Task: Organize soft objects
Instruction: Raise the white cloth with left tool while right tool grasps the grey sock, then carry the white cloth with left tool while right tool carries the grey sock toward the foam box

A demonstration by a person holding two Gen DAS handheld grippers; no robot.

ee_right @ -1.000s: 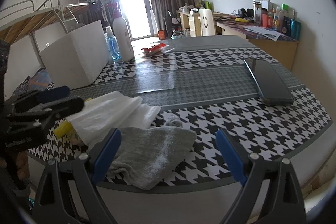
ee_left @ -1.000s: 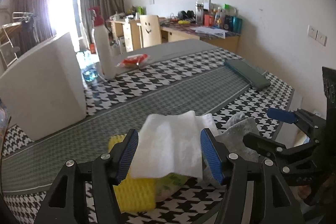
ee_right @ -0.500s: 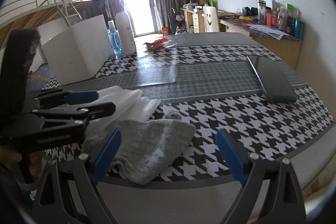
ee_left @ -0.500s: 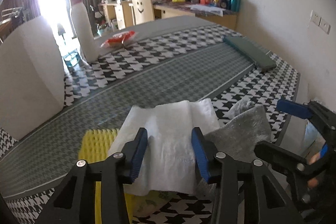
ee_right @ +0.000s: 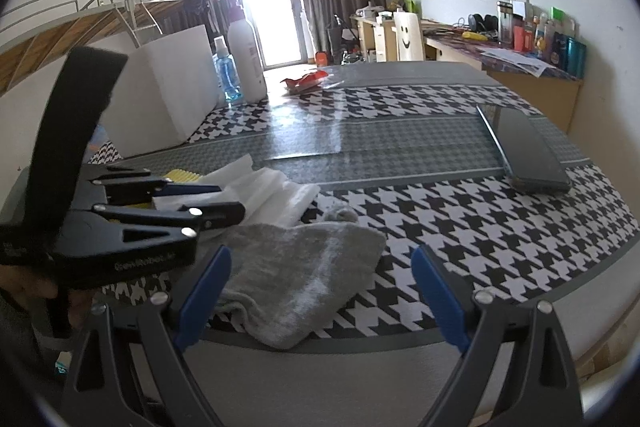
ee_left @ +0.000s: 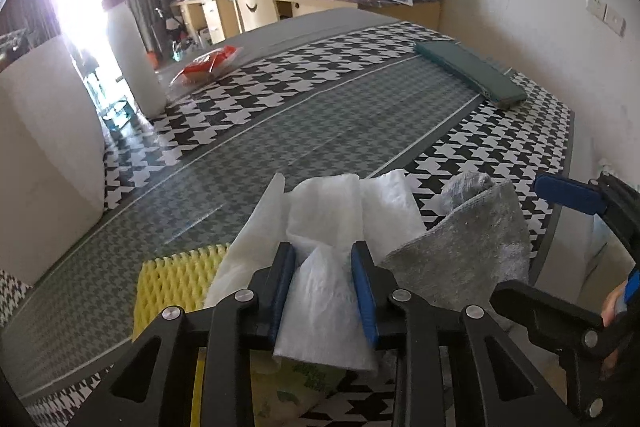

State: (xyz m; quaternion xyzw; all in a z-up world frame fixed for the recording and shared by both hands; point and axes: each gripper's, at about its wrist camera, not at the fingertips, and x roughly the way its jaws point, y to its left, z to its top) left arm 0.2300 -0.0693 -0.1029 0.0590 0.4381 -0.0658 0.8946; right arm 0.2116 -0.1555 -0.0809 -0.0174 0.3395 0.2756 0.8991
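Observation:
My left gripper (ee_left: 323, 285) is shut on a white cloth (ee_left: 340, 219), bunching it between the blue pads. The cloth lies over a yellow ridged sponge (ee_left: 172, 283) and a green packet (ee_left: 304, 383) at the table's near edge. A grey sock (ee_left: 472, 247) lies just right of the cloth. In the right wrist view the grey sock (ee_right: 304, 267) lies right in front of my right gripper (ee_right: 320, 291), which is open and empty above the table's near edge. The left gripper (ee_right: 200, 199) shows there on the white cloth (ee_right: 272, 187).
A white box (ee_right: 160, 91) stands at the far left, with a white bottle (ee_right: 246, 59) and a blue bottle (ee_right: 226, 71) beside it. A red packet (ee_right: 304, 81) lies at the back. A dark flat case (ee_right: 520, 151) lies at the right on the houndstooth table (ee_right: 480, 219).
My left gripper has closed from wide open onto the white cloth, bunching it up. The right gripper has stayed open in about the same place.

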